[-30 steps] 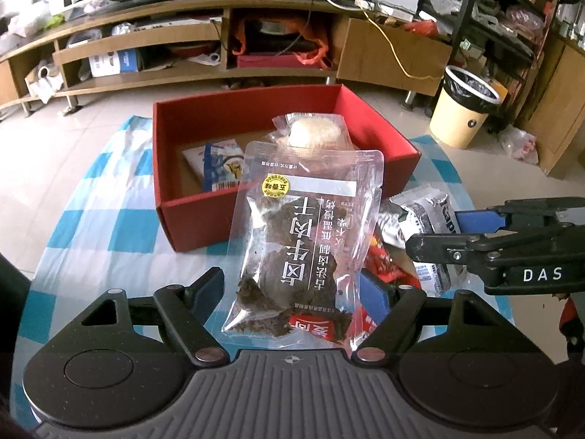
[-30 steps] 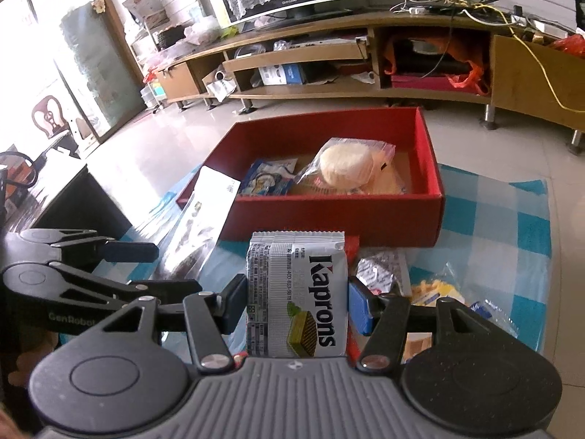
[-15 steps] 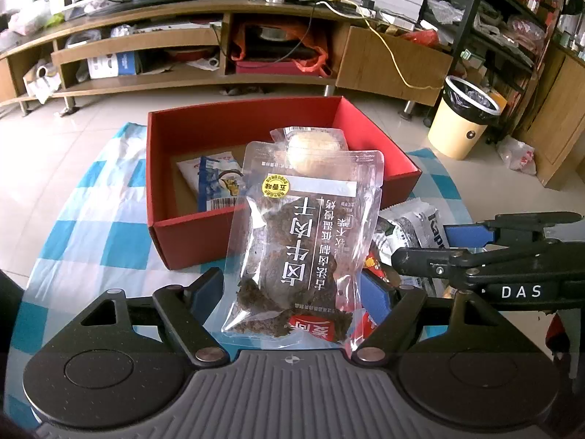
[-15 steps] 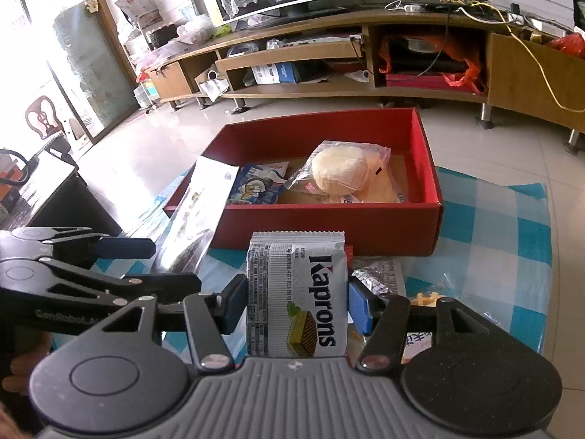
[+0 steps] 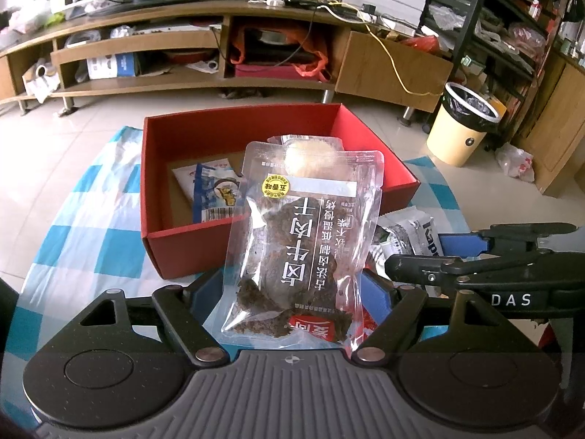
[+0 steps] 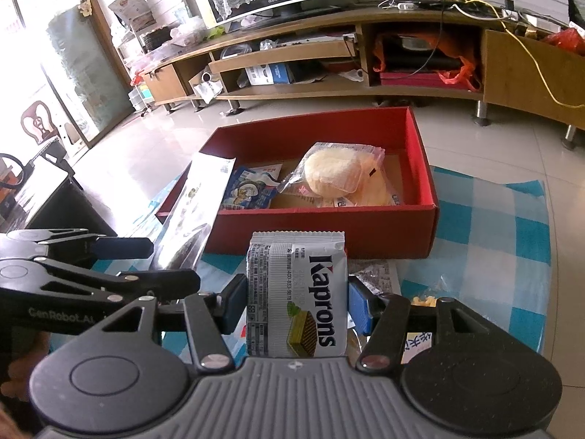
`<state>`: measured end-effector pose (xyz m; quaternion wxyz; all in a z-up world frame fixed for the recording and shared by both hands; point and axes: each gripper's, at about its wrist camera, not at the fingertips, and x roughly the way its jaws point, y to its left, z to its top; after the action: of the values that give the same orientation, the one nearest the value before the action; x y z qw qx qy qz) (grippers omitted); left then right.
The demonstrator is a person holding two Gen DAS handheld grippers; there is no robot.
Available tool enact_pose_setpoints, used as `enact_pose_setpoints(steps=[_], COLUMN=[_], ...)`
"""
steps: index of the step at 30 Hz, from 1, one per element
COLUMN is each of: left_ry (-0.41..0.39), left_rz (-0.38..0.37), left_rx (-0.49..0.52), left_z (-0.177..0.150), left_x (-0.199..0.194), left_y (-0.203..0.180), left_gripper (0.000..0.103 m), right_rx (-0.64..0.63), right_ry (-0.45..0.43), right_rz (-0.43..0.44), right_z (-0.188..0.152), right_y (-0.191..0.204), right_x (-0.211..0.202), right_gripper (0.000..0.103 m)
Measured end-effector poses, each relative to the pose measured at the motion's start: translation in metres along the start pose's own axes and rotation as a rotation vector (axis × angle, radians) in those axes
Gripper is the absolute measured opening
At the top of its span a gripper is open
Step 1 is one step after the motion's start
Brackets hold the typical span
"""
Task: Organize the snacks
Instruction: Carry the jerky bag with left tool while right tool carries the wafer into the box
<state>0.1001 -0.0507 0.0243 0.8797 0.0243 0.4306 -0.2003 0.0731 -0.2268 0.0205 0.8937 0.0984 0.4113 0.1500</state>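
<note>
Left gripper point(image 5: 292, 289): one; jaws clamped on the jerky pouch point(image 5: 305, 241), held upright in front of the red box point(image 5: 256, 131).
Right gripper point(image 6: 296, 301): one; jaws clamped on the wafer pack point(image 6: 297, 294), held upright just before the box's near wall.
Red box: one, open-topped, set on a blue-and-white checked cloth point(image 6: 486, 226).
Packets counted in the box: one blue-and-white packet point(image 6: 248, 188); one clear bag with a round pale bun point(image 6: 334, 172); at least one more clear packet is seen under it.
Loose on the cloth: several wrappers beside the right gripper, too crowded to be counted.
In the way: the jerky pouch covers much of the box in the left wrist view.
Surroundings: a long wooden TV stand point(image 5: 219, 36); one cream waste bin point(image 5: 462, 124).
Writing: "Kaprons" is read on the wafer pack; Chinese characters are printed on the jerky pouch.
</note>
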Motion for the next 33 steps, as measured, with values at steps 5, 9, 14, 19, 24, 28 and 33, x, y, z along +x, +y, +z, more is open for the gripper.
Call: enact_pose_setpoints(steps=[5, 9, 14, 19, 24, 28, 33], left_ry=[-0.006, -0.009, -0.022, -0.037, -0.047, -0.054, -0.062], left_rz=[-0.003, -0.005, -0.003, -0.002, 0.005, 0.01, 0.018], left_rx=[-0.004, -0.012, -0.023, -0.035, -0.051, -0.062, -0.079], left_z=[0.004, 0.007, 0.013, 0.021, 0.028, 0.035, 0.046], left_x=[0.002, 0.004, 0.006, 0.009, 0.015, 0.019, 0.027], left_y=[-0.001, 0.0, 0.002, 0.004, 0.006, 0.008, 0.013], left_gripper=[0.084, 0.084, 0.084, 0.084, 0.084, 0.085, 0.085], right_rx=[0.006, 0.01, 0.023, 0.047, 0.067, 0.082, 0.098], right_ry=[-0.008, -0.02, -0.035, -0.053, -0.065, -0.075, -0.088], right_rz=[0.003, 0.005, 0.004, 0.003, 0.001, -0.001, -0.005], right_z=[0.005, 0.009, 0.017, 0.024, 0.035, 0.043, 0.053], right_y=[0.0, 0.001, -0.001, -0.005, -0.01, -0.014, -0.017], right_x=[0.002, 0.002, 0.004, 0.008, 0.014, 0.02, 0.029], right_gripper=[0.057, 0.057, 0.057, 0.057, 0.057, 0.057, 0.057])
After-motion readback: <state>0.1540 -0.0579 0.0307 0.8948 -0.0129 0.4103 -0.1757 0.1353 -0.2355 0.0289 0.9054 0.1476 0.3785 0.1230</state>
